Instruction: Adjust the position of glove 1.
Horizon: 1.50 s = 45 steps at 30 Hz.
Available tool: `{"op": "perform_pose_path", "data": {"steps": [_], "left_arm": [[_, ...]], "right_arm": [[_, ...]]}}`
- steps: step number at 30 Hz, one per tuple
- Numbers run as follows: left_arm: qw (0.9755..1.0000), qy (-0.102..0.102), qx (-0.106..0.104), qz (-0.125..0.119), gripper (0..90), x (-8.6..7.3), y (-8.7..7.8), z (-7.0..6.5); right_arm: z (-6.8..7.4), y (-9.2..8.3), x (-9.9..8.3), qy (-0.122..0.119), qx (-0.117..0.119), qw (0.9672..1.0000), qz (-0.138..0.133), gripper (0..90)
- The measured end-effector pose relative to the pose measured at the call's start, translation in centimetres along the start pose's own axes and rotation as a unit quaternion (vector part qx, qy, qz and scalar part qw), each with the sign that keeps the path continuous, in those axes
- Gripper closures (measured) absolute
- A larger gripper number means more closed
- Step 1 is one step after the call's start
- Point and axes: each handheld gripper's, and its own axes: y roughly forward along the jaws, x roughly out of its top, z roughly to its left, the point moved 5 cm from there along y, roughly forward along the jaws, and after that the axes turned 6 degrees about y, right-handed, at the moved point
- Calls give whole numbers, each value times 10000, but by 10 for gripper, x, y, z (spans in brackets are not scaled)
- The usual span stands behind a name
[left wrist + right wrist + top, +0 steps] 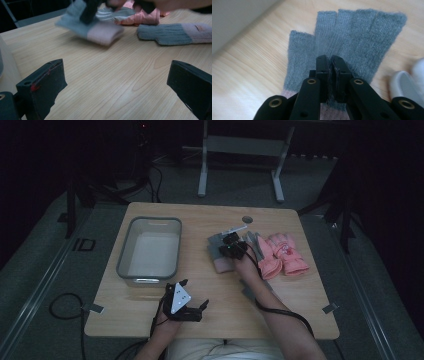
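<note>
A light wooden table with rounded corners is seen; on it are set a grey-rimmed clear plastic tub, pink padded ski gloves and a grey knitted pink-cuffed glove

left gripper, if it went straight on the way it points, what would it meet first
Probably bare table first, then the grey knit glove lying flat beyond its open jaws; depth is hard to judge.

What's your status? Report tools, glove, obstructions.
Right tool shut on grey knit glove. Left tool open, holding nothing. Pink gloves beside it, bin apart.
</note>
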Motion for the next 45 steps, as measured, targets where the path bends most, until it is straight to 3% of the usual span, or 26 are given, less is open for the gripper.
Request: {"op": "perform_pose_path", "data": {"steps": [4, 8, 10, 14, 17, 19, 21, 24, 26, 28, 29, 31, 33, 36, 43, 45], "left_arm": [[10000, 7, 0, -1, 15, 0, 0, 0], [10000, 52, 45, 1, 15, 0, 0, -1], [10000, 65, 54, 23, 15, 0, 0, -1], [9999, 76, 63, 16, 15, 0, 0, -2], [9999, 77, 67, 15, 15, 0, 0, -1], [10000, 47, 63, 7, 15, 0, 0, -1], [9999, 62, 81, 12, 15, 0, 0, -1], [9999, 64, 97, -14, 15, 0, 0, 0], [9999, 56, 93, -15, 15, 0, 0, -1], [9999, 70, 101, -7, 15, 0, 0, -1], [9999, 75, 99, -7, 15, 0, 0, -1], [9999, 69, 108, -13, 15, 0, 0, -1], [9999, 57, 108, -21, 15, 0, 0, 0], [9999, 61, 109, -15, 15, 0, 0, 0], [9999, 71, 93, -17, 15, 0, -1, -1], [9999, 66, 88, -17, 15, 0, -1, -1]], "right_arm": [[7, -20, 7, 56, 16, 9999, -141, 848], [24, -57, 14, 93, -50, 9993, -362, 848], [30, -71, 13, 263, 22, 9984, -507, 848], [42, -93, 2, 530, 72, 9956, -771, 848], [49, -99, -13, 679, -10, 9935, -918, 848], [52, -98, -28, 732, -161, 9925, -968, 848], [56, -96, -40, 909, -94, 9911, -969, 848], [61, -88, -61, 951, -247, 9910, -909, 848], [59, -79, -73, 1108, -276, 9901, -817, 848], [57, -69, -83, 1474, -141, 9865, -694, 848], [57, -64, -87, 1534, -172, 9857, -670, 848], [58, -57, -92, 1644, -116, 9847, -562, 848], [60, -48, -98, 1607, -148, 9861, -391, 848], [62, -36, -105, 1768, -144, 9839, -216, 848], [60, -22, -103, 1979, -362, 9791, -285, 825], [63, -20, -103, 1942, -434, 9795, -323, 806]]}}
